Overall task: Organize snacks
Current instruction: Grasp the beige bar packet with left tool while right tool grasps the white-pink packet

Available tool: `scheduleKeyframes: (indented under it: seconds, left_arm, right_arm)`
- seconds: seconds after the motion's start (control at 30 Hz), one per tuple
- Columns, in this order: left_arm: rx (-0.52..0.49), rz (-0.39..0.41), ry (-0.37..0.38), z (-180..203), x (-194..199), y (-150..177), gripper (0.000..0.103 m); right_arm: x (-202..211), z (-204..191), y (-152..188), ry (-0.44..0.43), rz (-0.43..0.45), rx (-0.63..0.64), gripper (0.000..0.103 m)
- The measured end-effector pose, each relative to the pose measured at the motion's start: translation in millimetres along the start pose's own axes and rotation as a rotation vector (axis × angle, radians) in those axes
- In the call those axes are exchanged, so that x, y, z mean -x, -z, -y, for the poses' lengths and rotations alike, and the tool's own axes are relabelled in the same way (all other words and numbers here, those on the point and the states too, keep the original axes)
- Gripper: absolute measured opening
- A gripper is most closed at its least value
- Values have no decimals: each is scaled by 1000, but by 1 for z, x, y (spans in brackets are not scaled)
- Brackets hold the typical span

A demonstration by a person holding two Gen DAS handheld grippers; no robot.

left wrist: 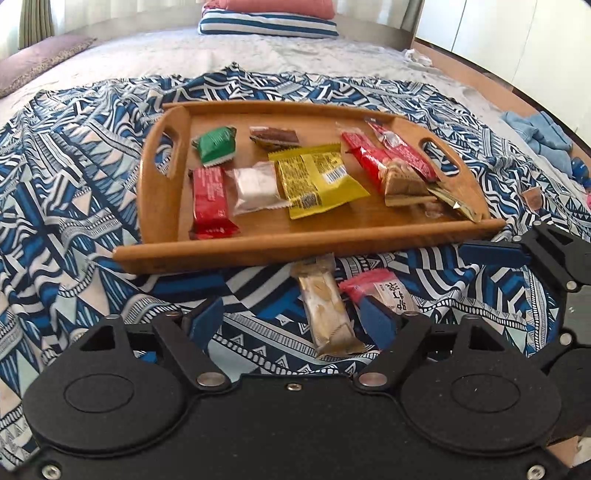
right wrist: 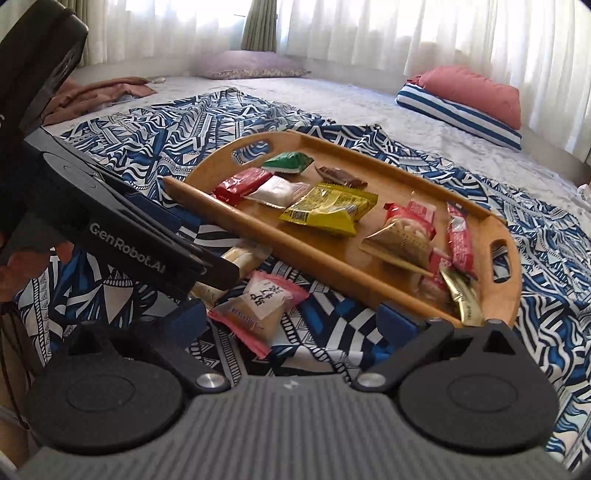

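Left wrist view: the left gripper [left wrist: 295, 321] is being angled steeply down toward the patterned blue-and-white cloth [left wrist: 74, 192], its blue fingers [left wrist: 207, 317] being held partly apart, with nothing being pressed between them. A beige snack bar [left wrist: 325, 310] is being straddled loosely by the fingers; its long axis is running away from the camera toward the near rail of the wooden tray [left wrist: 303, 240], its far end lying just at that rail. Just to its right a pink-edged packet [left wrist: 380, 291] is lying on the cloth, touching or nearly touching the bar.

In the right wrist view the right gripper [right wrist: 291, 325] is being pointed downward at a shallower slant, with its jaws being held fully wide and empty. The pink-edged packet [right wrist: 262, 306] is seen between its fingers [right wrist: 184, 321], untouched, its long axis tilted diagonally toward the tray [right wrist: 295, 243]. The left gripper's black body [right wrist: 122, 229] is seen crossing in from the left, over the beige bar [right wrist: 240, 258].

On the tray several snacks are being kept: a green packet [left wrist: 214, 144], a red bar [left wrist: 210, 199], a white packet [left wrist: 255, 188], a yellow packet [left wrist: 317, 177], a brown one [left wrist: 275, 136], and a cluster of red wrappers [left wrist: 391, 155] at the right end.

The cloth is being spread over a pale bed [left wrist: 295, 55], with a striped pillow [left wrist: 269, 24] under a pink one [right wrist: 472, 92], and sheer curtains [right wrist: 406, 29] behind.
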State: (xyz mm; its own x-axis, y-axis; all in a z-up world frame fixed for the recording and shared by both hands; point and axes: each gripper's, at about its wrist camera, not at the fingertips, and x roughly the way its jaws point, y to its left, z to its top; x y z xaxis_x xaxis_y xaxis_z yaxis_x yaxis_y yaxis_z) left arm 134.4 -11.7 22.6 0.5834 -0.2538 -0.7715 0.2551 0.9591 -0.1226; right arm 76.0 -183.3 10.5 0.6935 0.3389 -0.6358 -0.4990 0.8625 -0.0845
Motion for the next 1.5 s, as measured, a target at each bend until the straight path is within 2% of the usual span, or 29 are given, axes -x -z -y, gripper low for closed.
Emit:
scheduleKeyframes:
  seconds: [0.13,0.17,0.23,0.27,0.33,0.37,0.4,0.73,0.83,1.0,1.07,1.1,1.33,1.4,1.5]
  left_arm:
    - [14,-4,-4,3,-7,0,70]
    - [12,-3,4,4,-8,-1,65]
    - [10,-7,27,7,-10,-2,53]
    - [11,-12,39,8,-11,-3,44]
    - [-5,-1,24,12,-12,-3,36]
    - [-22,6,19,15,-12,-2,24]
    - [-31,8,17,17,-12,-2,22]
    - [-46,42,6,20,-2,-2,21]
    - [-51,56,-3,19,3,-3,21]
    - [-45,68,-10,16,8,-4,21]
    - [-47,72,-12,15,10,-5,21]
    - [-47,74,-14,15,11,-5,21]
    - [-40,93,-15,12,16,-7,21]
    - [-39,96,-16,11,17,-7,21]
    - [-36,96,-18,11,17,-7,21]
  right_arm:
    - [-6,-2,2,-12,4,-30,103]
    - [-7,-2,2,-20,5,-39,103]
    - [-9,-3,2,-33,7,-53,103]
    - [-11,-4,2,-40,6,-56,103]
    - [-13,-8,2,-49,4,-56,103]
    - [-14,-9,2,-52,3,-55,102]
    - [-16,-11,2,-56,0,-54,101]
    - [-11,-16,5,-62,31,-86,84]
    - [-8,-16,6,-35,33,-84,75]
    - [-3,-12,6,-16,49,-125,67]
    - [-1,-11,5,-11,54,-127,54]
    - [-1,-11,4,-7,53,-125,52]
    - [-4,-13,1,10,41,-124,51]
    - [-6,-13,0,20,29,-119,64]
    - [-15,-10,0,17,-5,-151,65]
